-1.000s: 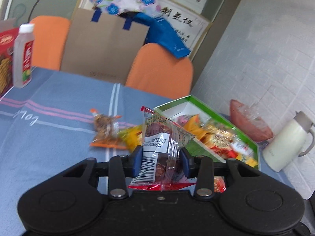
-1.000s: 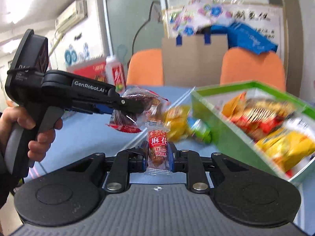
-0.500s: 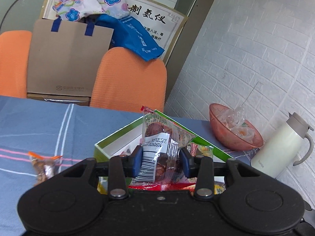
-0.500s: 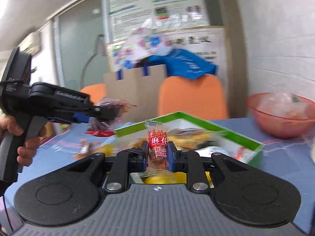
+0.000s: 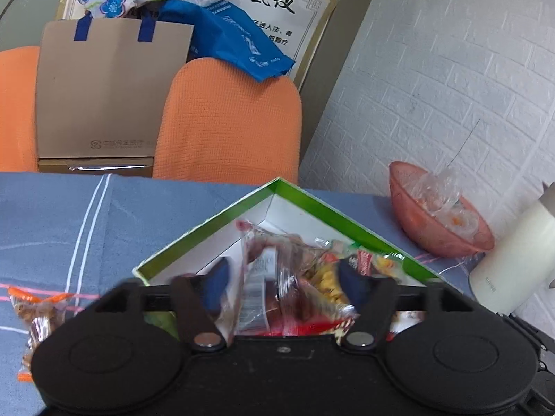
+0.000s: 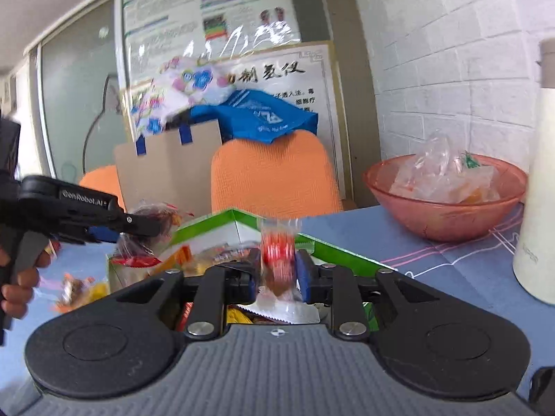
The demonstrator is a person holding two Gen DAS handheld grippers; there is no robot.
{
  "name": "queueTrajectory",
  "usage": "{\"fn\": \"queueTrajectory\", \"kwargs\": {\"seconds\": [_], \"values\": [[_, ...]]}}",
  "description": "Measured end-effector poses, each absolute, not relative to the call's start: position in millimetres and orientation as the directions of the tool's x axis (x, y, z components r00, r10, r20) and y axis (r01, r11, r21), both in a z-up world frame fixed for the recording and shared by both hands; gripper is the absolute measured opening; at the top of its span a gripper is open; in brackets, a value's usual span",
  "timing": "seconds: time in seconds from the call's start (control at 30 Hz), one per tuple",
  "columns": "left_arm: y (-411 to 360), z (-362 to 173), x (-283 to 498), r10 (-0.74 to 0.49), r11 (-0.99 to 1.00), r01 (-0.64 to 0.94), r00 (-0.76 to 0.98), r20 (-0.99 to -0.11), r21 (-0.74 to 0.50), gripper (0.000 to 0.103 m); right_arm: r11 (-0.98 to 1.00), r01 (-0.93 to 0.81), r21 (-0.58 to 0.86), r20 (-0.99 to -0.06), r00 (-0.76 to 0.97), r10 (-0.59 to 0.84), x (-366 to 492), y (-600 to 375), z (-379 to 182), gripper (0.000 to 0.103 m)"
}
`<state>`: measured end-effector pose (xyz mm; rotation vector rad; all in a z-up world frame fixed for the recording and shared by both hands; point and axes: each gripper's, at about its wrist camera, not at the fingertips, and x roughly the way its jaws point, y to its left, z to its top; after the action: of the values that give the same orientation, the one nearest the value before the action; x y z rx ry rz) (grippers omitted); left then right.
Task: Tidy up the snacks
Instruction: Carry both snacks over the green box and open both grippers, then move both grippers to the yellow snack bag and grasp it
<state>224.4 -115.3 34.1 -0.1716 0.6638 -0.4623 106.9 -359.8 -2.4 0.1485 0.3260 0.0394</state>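
A green box (image 5: 215, 220) with a white inside holds several snack packets. Over it, my left gripper (image 5: 286, 282) has its jaws wide and still opening. A clear packet with a barcode label (image 5: 267, 270) hangs blurred and loose between them, with gaps to both pads. In the right wrist view, my right gripper (image 6: 277, 277) is above the same box (image 6: 333, 248). Its jaws are opening, and a small red packet (image 6: 277, 260) sits blurred between the pads, no longer pinched. A hand holds the left gripper (image 6: 138, 225) there at the left.
A pink bowl (image 5: 440, 222) of wrapped sweets and a white flask (image 5: 513, 253) stand right of the box by the brick wall. A loose snack packet (image 5: 38, 315) lies on the blue cloth at the left. Orange chairs (image 5: 229, 121) and a paper bag (image 5: 104, 86) stand behind the table.
Both grippers have swung right, from the open cloth to above the green box. Both sets of jaws have parted, and the clear packet and the red packet have come loose.
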Motion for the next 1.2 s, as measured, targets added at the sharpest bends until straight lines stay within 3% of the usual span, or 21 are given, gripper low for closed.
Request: {"fn": "queueTrajectory", "kwargs": {"seconds": [0.03, 0.23, 0.4, 0.57, 0.87, 1.17, 1.2], "values": [[-112, 32, 220, -0.453, 0.891, 0.344, 0.709, -0.541, -0.296, 0.103, 0.992, -0.015, 0.122, -0.338, 0.939, 0.055, 109, -356, -6, 0.102], [-87, 40, 197, -0.456, 0.887, 0.332, 0.730, -0.509, -0.320, 0.103, 0.996, -0.013, 0.093, -0.326, 0.945, 0.042, 95, -348, -9, 0.103], [-54, 53, 168, -0.435, 0.893, 0.305, 0.773, -0.462, -0.331, 0.103, 0.988, -0.082, 0.133, -0.255, 0.960, 0.114, 76, -333, 12, 0.103], [-26, 46, 150, -0.392, 0.910, 0.252, 0.779, -0.489, -0.328, 0.103, 0.972, -0.186, 0.141, -0.220, 0.952, 0.214, 63, -305, 23, 0.103], [2, 10, 154, -0.385, 0.903, 0.169, 0.726, -0.569, -0.395, 0.103, 0.926, -0.359, 0.116, -0.299, 0.877, 0.377, 59, -249, 13, 0.103], [-21, -12, 197, -0.356, 0.901, 0.078, 0.693, -0.627, -0.426, 0.103, 0.922, -0.370, 0.114, -0.346, 0.855, 0.387, 49, -240, 4, 0.103], [-21, -15, 200, -0.349, 0.905, 0.069, 0.686, -0.638, -0.421, 0.097, 0.922, -0.370, 0.113, -0.351, 0.854, 0.385, 48, -240, 4, 0.103]]}}
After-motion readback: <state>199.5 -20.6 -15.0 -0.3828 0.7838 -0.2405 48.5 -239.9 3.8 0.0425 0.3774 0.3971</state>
